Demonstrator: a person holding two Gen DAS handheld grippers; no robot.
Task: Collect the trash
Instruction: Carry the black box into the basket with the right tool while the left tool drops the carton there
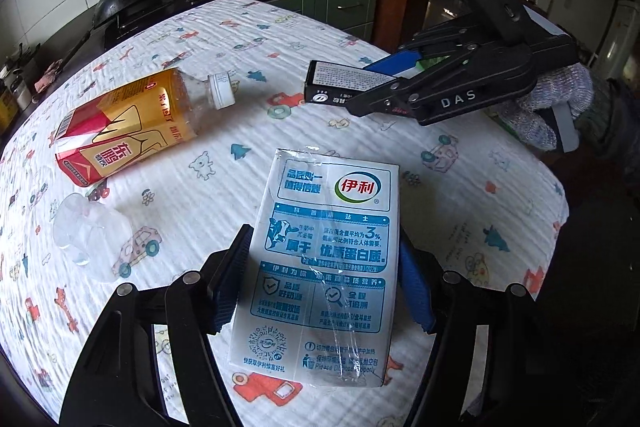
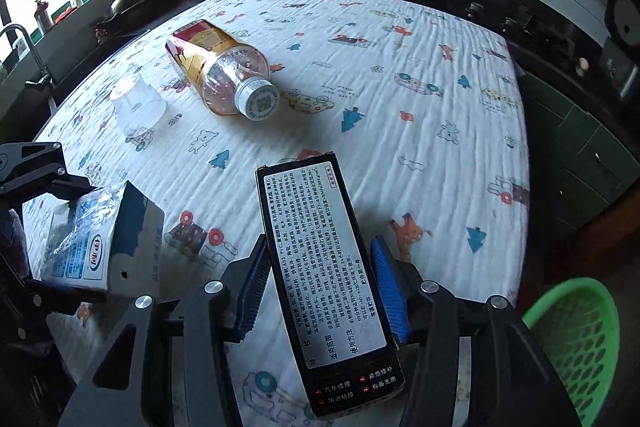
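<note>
Where cut off, carton's (image 1: 320,267) base

A table covered with a white quilted cloth (image 2: 400,115) printed with little cars, trees and animals carries the things. A gold-and-red labelled plastic bottle (image 2: 218,71) lies on its side on the cloth, its white cap (image 2: 258,103) pointing toward the near edge. Just beside the bottle, on the side toward the window, a clear plastic cup (image 2: 138,107) rests mouth-down on the cloth, apart from the bottle.
</note>
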